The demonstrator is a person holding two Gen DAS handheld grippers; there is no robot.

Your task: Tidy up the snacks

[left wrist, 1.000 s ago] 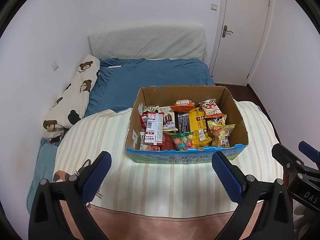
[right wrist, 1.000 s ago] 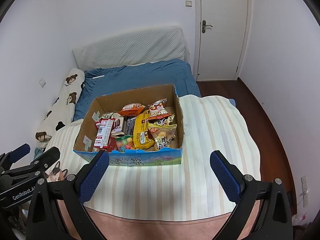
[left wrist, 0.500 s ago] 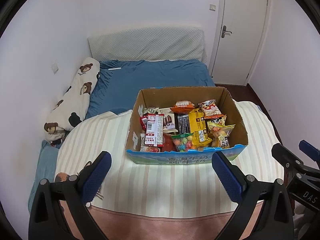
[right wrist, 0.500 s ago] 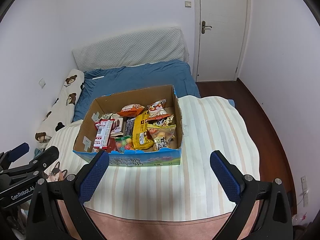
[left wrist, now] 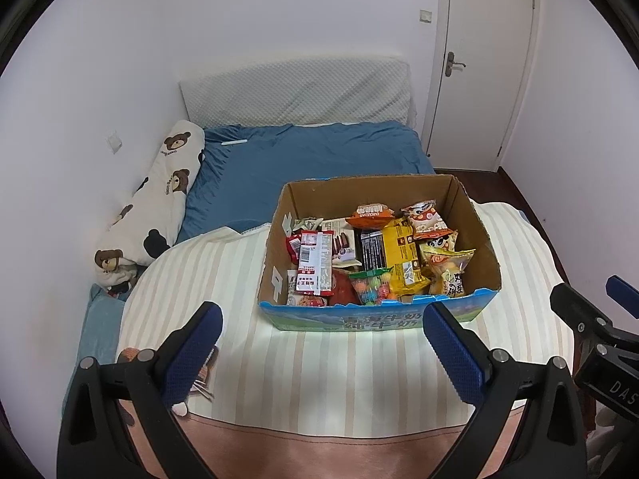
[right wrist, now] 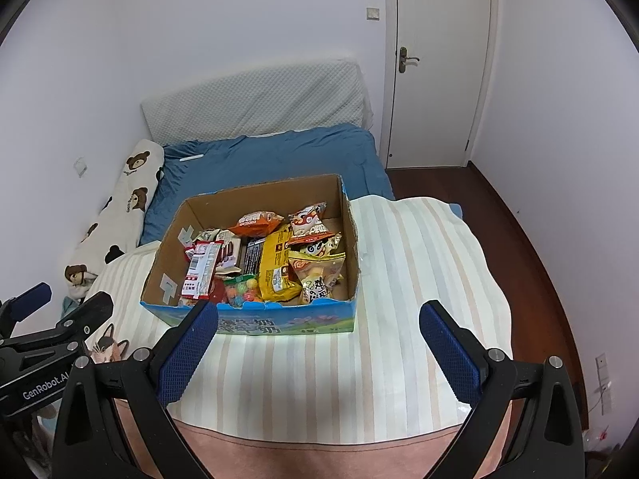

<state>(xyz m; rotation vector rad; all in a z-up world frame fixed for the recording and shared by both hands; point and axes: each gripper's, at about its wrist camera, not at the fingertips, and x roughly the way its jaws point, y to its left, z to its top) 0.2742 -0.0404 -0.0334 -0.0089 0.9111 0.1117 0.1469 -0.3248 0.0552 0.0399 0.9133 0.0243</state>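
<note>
An open cardboard box point(left wrist: 475, 219) with a blue printed front stands on a striped cloth point(left wrist: 327, 371) and holds several snack packs: a yellow bag point(left wrist: 401, 257), a red-and-white pack point(left wrist: 315, 263), an orange bag point(left wrist: 373, 213). The box point(right wrist: 167, 255) also shows in the right wrist view, with the yellow bag point(right wrist: 275, 267). My left gripper point(left wrist: 319, 347) is open and empty, short of the box's front. My right gripper point(right wrist: 317, 343) is open and empty, also in front of the box. Each gripper shows at the edge of the other's view.
A blue bed point(left wrist: 311, 163) lies behind the box, with a bear-print bolster point(left wrist: 155, 203) along the left wall and a white headboard cushion point(left wrist: 295, 92). A shut white door point(right wrist: 439, 64) and dark wood floor point(right wrist: 531, 247) are at the right.
Both views have shifted slightly; the box sits a little lower and nearer in the frames. Both grippers stay open and empty.
</note>
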